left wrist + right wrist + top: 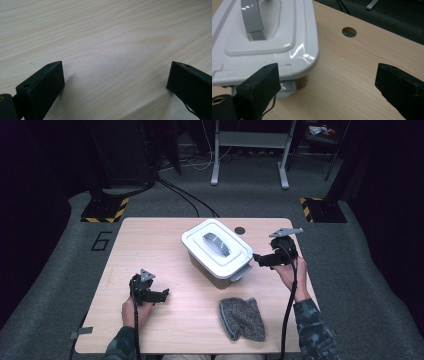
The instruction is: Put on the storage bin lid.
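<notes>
Storage box (pixel 218 253), white-lidded with a grey handle (pixel 216 244), sits slightly right of the table's (pixel 150 245) centre. Just beside its right end, the right gripper (pixel 258 258) has its jaws spread wide, nothing between them (one latch (pixel 287 87) peeks out near a jaw). Near the front left, the left gripper (pixel 164 294) gapes empty over bare wood. A grey cloth (pixel 242 318) lies in front of the box.

White box (pixel 218 251), grey handle (pixel 216 244); speckled grey cloth (pixel 242 318).

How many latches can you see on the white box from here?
1. A grey latch hangs flipped open on the white box at its near right end, facing the right tool. Any latch at the far end would be hidden.
</notes>
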`<act>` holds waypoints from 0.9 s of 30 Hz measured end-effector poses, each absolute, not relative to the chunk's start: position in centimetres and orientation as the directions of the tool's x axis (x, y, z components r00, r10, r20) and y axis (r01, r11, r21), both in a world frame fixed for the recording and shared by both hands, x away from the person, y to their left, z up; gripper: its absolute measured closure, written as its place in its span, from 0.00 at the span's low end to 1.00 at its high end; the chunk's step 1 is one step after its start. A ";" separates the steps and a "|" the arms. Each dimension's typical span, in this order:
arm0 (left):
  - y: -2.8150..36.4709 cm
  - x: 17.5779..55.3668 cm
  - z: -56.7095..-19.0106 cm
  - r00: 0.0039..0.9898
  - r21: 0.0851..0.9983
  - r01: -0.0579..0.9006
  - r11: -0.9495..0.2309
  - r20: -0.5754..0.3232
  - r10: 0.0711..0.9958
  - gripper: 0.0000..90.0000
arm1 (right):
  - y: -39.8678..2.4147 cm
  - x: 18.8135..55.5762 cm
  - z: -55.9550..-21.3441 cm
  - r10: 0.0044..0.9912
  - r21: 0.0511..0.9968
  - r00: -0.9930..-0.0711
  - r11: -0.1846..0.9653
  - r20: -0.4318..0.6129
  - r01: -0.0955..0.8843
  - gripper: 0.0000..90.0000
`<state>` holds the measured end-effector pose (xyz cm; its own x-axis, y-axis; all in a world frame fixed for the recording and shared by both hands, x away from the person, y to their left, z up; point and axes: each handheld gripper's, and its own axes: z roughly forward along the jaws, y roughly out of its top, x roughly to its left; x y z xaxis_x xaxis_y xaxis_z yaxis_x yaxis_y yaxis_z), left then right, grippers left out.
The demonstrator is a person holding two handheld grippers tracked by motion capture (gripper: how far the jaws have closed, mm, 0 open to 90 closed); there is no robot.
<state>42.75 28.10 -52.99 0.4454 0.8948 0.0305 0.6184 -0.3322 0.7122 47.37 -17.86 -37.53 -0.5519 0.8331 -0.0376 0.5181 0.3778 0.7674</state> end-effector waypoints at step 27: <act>28.1 42.8 -53.0 0.444 0.715 0.618 -0.328 0.027 0.896 0.01 | -23.4 44.1 -51.6 0.917 0.677 -0.398 0.292 0.001 0.675 0.00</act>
